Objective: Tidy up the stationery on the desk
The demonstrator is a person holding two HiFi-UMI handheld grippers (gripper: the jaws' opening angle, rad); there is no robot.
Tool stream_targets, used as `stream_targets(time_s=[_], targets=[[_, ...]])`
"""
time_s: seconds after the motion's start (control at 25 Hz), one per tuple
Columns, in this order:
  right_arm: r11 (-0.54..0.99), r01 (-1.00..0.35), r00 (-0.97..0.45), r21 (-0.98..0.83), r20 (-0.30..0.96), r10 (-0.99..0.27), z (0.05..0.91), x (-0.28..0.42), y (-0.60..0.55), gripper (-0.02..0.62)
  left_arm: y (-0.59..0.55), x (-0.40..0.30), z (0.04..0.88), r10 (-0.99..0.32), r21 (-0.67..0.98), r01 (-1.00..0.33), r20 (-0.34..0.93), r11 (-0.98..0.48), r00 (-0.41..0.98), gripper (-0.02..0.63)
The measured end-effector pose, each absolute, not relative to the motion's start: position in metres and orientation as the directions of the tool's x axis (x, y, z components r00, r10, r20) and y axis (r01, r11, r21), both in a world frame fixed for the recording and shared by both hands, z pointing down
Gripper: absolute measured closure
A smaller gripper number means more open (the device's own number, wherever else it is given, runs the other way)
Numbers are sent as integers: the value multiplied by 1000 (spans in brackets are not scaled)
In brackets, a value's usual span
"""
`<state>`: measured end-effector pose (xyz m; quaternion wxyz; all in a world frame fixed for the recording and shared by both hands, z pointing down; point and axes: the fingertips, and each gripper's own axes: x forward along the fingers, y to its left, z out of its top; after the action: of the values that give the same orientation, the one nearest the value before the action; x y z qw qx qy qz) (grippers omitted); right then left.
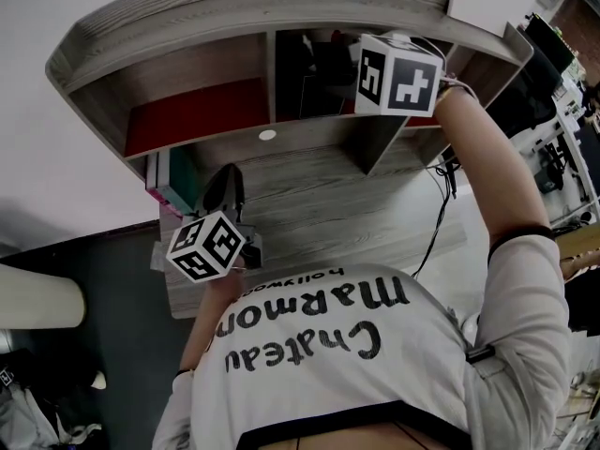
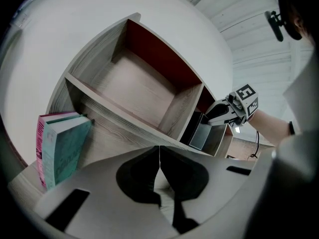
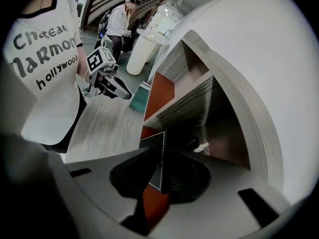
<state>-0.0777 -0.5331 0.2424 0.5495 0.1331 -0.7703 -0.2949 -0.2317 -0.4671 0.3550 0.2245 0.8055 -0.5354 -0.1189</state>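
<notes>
Here, left claw (image 2: 159, 151) closed, right claw (image 3: 162, 156) clamping one dark box (image 2: 208, 136), two books (image 2: 62, 148).

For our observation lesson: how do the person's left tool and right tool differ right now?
The left tool has its jaws shut on nothing; the right tool is clamped on the thin wall of a dark box. The left tool sits low over the desk near the books; the right tool is raised to the shelf unit. Both are the same kind of two-jaw tool.
</notes>
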Motion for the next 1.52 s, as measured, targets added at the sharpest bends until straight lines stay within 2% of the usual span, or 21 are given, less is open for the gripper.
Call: stream_targets(time_s=[0.36, 0.64, 0.92, 1.08, 1.2, 1.36, 1.52], targets=[[770, 98, -377, 630, 740, -557, 242, -78, -533, 505, -458, -243, 353, -922, 484, -817, 48, -315, 384, 589], [705, 57, -386, 706, 667, -637, 235, -80, -537, 452, -445, -260, 357, -927, 482, -825, 61, -296, 369, 589], [622, -36, -417, 782, 554, -721, 215, -78, -530, 480, -422, -277, 360, -929, 466, -835, 67, -293, 364, 589], [563, -203, -491, 801, 414, -767, 192, -78, -514, 500, -409, -282, 361, -928, 445, -842, 62, -304, 367, 589], [557, -384, -543, 736, 308, -781, 184, -71, -495, 557, -402, -275, 363, -922, 435, -842, 65, -318, 382, 589], [587, -634, -589, 504, 178, -789, 202, -49, -470, 558, -392, -260, 359, -912, 413, -842, 62, -347, 406, 589], [593, -758, -577, 270, 147, -804, 246, -28, -446, 565, -381, -236, 353, -902, 397, -838, 55, -374, 429, 589]])
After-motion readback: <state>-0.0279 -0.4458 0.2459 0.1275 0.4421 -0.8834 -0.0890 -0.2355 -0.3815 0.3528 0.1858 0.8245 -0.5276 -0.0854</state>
